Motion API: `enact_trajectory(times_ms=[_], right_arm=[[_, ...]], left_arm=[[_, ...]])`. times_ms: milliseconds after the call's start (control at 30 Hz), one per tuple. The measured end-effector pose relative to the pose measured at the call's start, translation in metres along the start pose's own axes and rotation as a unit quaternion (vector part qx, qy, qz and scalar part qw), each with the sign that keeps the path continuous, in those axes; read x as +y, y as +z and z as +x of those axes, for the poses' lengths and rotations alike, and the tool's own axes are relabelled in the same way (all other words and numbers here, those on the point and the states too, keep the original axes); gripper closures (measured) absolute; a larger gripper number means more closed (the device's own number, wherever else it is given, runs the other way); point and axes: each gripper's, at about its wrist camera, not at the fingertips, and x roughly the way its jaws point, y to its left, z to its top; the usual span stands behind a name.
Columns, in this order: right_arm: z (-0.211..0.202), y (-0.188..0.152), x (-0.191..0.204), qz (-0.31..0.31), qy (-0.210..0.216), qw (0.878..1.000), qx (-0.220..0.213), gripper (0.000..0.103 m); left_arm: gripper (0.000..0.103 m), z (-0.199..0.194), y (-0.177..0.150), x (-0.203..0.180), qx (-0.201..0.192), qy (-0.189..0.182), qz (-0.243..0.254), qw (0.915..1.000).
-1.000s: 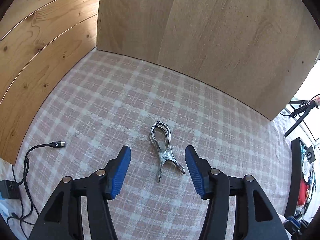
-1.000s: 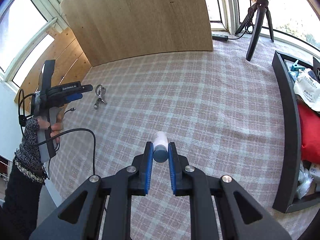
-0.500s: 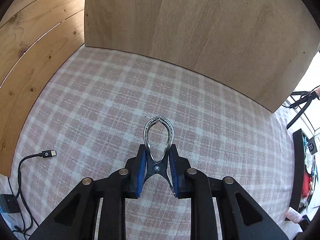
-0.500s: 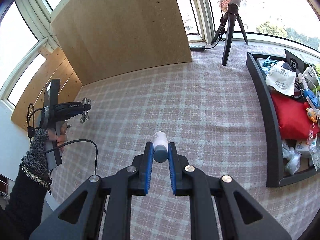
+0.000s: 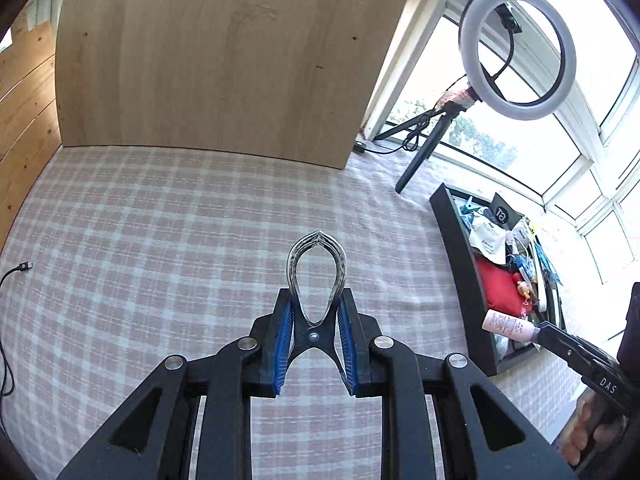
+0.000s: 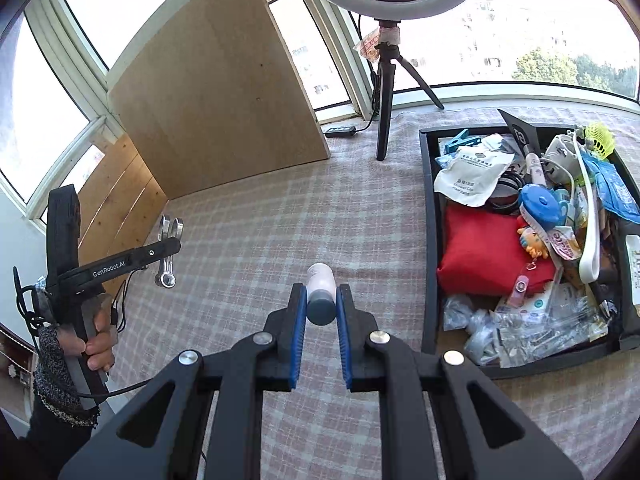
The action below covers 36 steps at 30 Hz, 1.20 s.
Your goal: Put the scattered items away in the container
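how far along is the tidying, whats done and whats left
Done: the black tray already holds a heap of items. In hand: the left claw grips a metal clip, the right claw a small bottle; both need dropping in. Left: only a cable end lies on the cloth.

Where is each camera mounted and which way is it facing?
Left wrist: on the left gripper, looking down its fingers at the silver metal clamp it holds, above the pink checked cloth.
Right wrist: on the right gripper, holding a small white bottle; a hand shows.
Shared: the black tray, ring light, both grippers.
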Motion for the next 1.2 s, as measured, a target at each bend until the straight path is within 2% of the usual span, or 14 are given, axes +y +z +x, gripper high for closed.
enact_trajectory(times_ms=[267,400,600,633,667,700,800,933,1067,1200], right_arm=[[-0.050,0.042,-0.106,0.008,-0.059,0.997,-0.038,0.088],[-0.058,0.065,-0.136,0.010,-0.082,0.995,-0.055,0.088],[-0.050,0.085,-0.165,0.028,-0.074,0.995,-0.064,0.086],[-0.047,0.088,-0.171,0.038,-0.079,0.995,-0.057,0.073],[-0.046,0.090,-0.177,0.052,-0.085,0.994,-0.053,0.055],[-0.048,0.090,-0.182,0.066,-0.084,0.993,-0.059,0.051],[-0.056,0.085,-0.194,0.078,-0.079,0.991,-0.073,0.051],[-0.058,0.075,-0.203,0.078,-0.087,0.991,-0.059,0.051],[-0.059,0.061,-0.199,0.071,-0.100,0.991,-0.047,0.051],[-0.057,0.049,-0.187,0.063,-0.109,0.992,-0.031,0.051]], left_arm=[[0.082,0.037,-0.006,-0.142,0.009,-0.049,0.050,0.9975],[0.082,0.060,0.003,-0.192,0.014,-0.068,0.071,0.9951],[0.082,0.095,0.028,-0.254,0.005,-0.075,0.118,0.9902],[0.077,0.102,0.032,-0.263,0.005,-0.064,0.129,0.9895],[0.054,0.111,0.036,-0.271,0.018,-0.050,0.138,0.9889],[0.047,0.117,0.039,-0.275,0.025,-0.043,0.141,0.9888],[0.050,0.118,0.039,-0.271,0.007,-0.038,0.137,0.9898],[0.051,0.111,0.033,-0.257,0.016,-0.037,0.145,0.9887],[0.049,0.095,0.019,-0.235,0.014,-0.006,0.166,0.9861],[0.048,0.079,0.007,-0.204,0.021,0.012,0.144,0.9892]])
